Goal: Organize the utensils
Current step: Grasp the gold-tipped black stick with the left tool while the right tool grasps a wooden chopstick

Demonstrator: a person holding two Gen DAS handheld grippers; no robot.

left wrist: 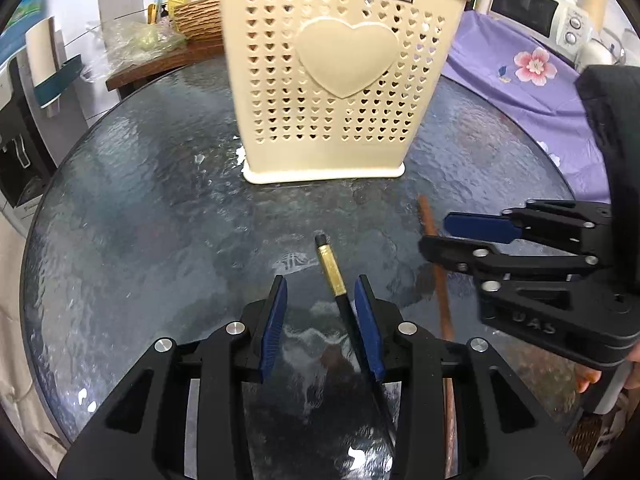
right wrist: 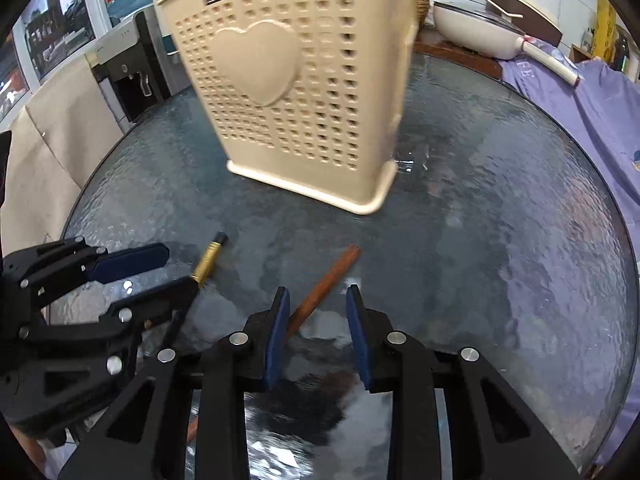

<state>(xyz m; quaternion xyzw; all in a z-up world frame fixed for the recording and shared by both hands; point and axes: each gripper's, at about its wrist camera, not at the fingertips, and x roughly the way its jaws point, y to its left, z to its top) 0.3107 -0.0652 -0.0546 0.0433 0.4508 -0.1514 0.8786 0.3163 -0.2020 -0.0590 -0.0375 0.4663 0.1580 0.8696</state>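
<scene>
A cream perforated utensil holder (left wrist: 336, 80) with a raised heart stands upright on the round glass table (left wrist: 140, 208); it also shows in the right wrist view (right wrist: 296, 96). A black chopstick with a gold end (left wrist: 330, 270) lies between the fingers of my open left gripper (left wrist: 320, 312). A brown wooden chopstick (left wrist: 438, 272) lies to its right. In the right wrist view the brown chopstick (right wrist: 328, 280) lies between the fingers of my open right gripper (right wrist: 318, 320), and the gold-ended chopstick (right wrist: 208, 262) lies left of it by the left gripper (right wrist: 160, 276).
A purple flowered cloth (left wrist: 520, 80) covers the surface to the right, with a white microwave (left wrist: 540, 12) behind. A wooden side table (left wrist: 160, 64) holds plastic wrap and woven mats. A cream pan (right wrist: 480, 28) sits at the back right. A water dispenser (right wrist: 124, 80) stands left.
</scene>
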